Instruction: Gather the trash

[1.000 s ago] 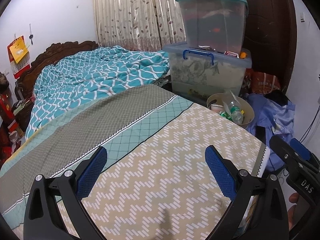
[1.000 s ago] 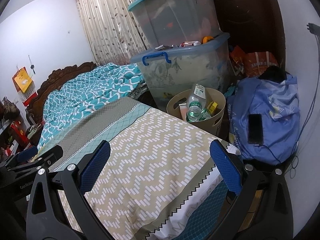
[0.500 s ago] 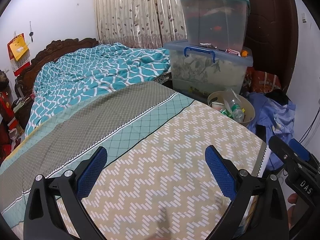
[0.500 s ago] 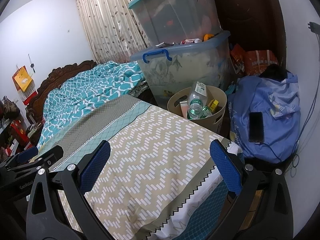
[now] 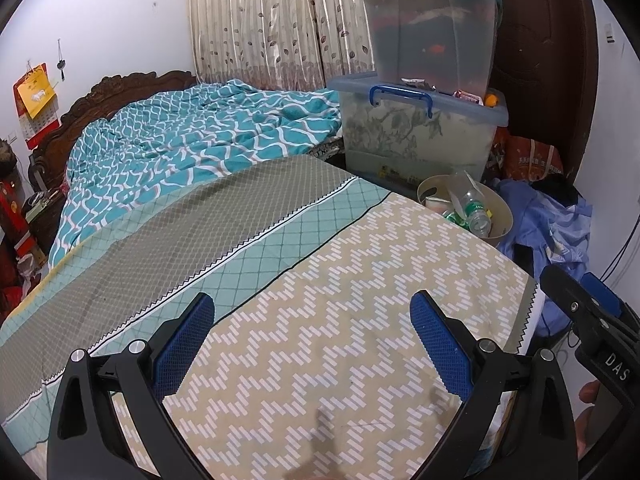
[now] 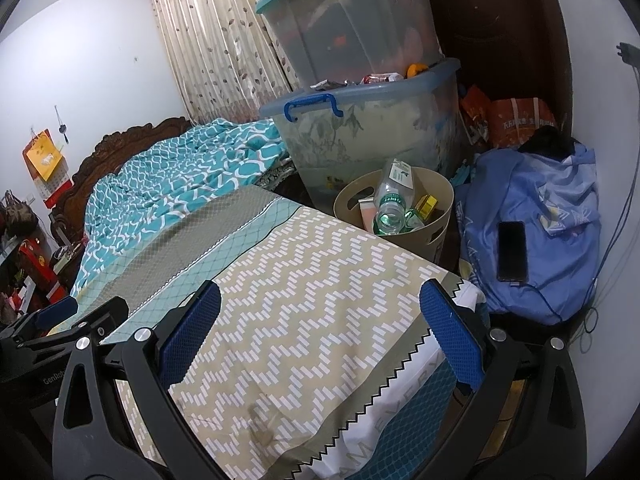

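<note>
Bed [image 5: 312, 320]: lying bare beneath both jaw sets, nothing waiting on it.
Trash bin [image 6: 436, 236]: standing beyond the jaws, beside the bed corner for easy dropping, holding the plastic bottle [image 6: 390, 204].
Left gripper [image 5: 312, 332], right gripper [image 6: 320, 320]: hovering spread wide, carrying nothing.

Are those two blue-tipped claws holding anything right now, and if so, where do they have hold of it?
Nothing is held. The left gripper and the right gripper both stand open over the bed cover, with only cloth showing between their pads.

Left tool [image 5: 312, 340] jaws spread wide, empty, right tool [image 6: 320, 320] likewise, side by side
</note>
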Available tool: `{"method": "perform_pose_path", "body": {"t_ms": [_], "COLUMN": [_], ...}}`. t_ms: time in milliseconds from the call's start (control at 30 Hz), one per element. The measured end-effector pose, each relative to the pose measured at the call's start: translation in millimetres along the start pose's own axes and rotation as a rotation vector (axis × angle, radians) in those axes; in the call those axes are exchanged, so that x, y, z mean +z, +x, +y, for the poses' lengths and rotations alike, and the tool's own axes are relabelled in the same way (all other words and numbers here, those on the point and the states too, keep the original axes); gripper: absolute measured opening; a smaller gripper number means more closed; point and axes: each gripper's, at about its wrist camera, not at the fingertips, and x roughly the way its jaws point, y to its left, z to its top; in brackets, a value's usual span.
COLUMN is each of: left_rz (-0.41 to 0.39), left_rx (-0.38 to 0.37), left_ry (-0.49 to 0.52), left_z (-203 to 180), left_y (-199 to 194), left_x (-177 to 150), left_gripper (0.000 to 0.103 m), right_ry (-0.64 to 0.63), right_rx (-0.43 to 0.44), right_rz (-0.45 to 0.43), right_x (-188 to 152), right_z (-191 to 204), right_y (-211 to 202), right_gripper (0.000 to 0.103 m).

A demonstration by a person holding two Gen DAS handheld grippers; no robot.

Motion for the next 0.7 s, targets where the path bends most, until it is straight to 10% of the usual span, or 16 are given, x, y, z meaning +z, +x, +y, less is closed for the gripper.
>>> {"method": "perform_pose_path", "body": {"t_ms": [700], "left_rz": [0.017], "left_rx": [0.003], "left_ry": [-0.002], "left_z": [1.9], "left_y": [3.3], "left_x": [-3.7], "left_gripper": [0.094], "right_ry": [-0.005], "right_rx": [0.001], "right_rz": [0.005], "right_x": [-1.7], "right_z": [-0.3], "right_y": [3.2], "right_gripper": [0.099]}}
